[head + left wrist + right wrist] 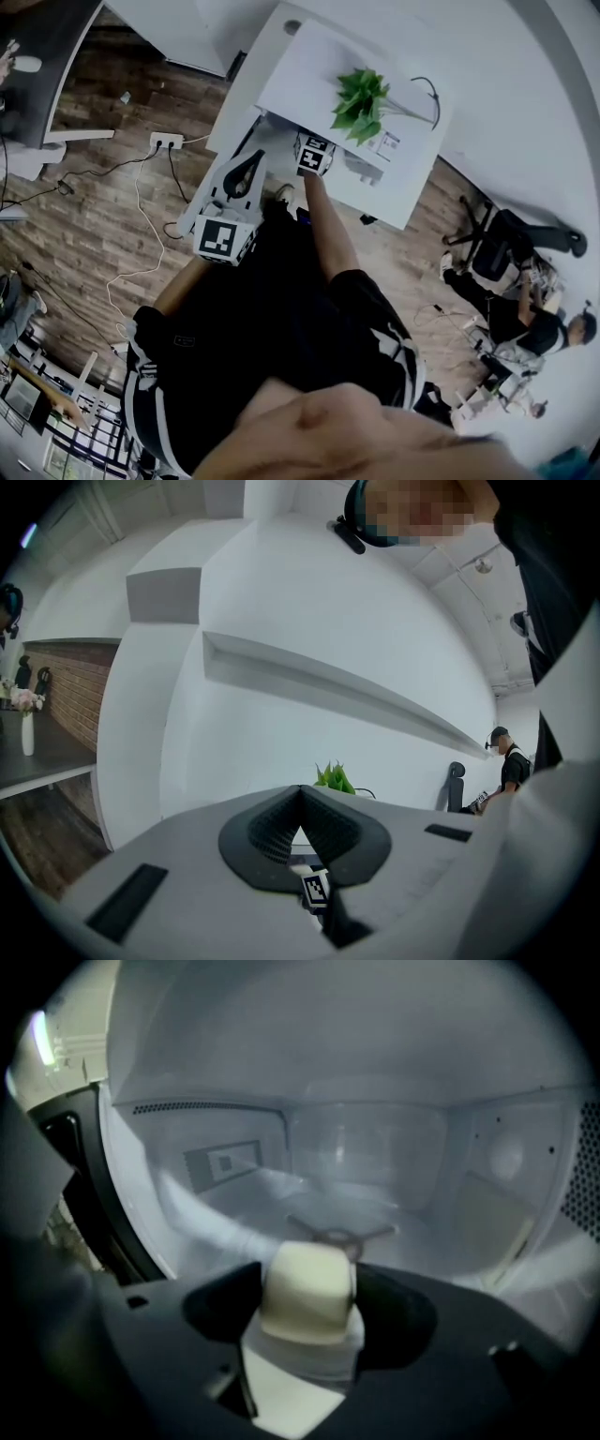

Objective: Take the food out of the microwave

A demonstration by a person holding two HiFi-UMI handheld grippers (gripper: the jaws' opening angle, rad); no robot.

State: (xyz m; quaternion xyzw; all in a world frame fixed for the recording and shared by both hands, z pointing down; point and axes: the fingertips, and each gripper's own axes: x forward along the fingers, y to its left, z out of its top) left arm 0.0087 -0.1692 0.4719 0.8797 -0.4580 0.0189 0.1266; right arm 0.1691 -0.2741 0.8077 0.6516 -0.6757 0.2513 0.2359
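Observation:
In the right gripper view I look into a white microwave cavity (pixel 375 1129). My right gripper (pixel 309 1279) is shut on a cream-coloured block of food (pixel 307 1299), held just above the glass turntable (pixel 412 1241) and its hub (pixel 339 1234). The head view shows the right gripper's marker cube (pixel 314 155) at the microwave's mouth (pixel 281 141); its jaws are hidden inside. My left gripper (pixel 246 169) hangs outside to the left, shut (pixel 300 794) and holding nothing.
The dark door frame (pixel 84 1194) stands at the cavity's left. A green plant (pixel 360 101) sits on the white top (pixel 309 66) above the microwave. A power strip (pixel 166 141) and cables lie on the wooden floor. A person (pixel 525 323) sits far right by a chair (pixel 506 239).

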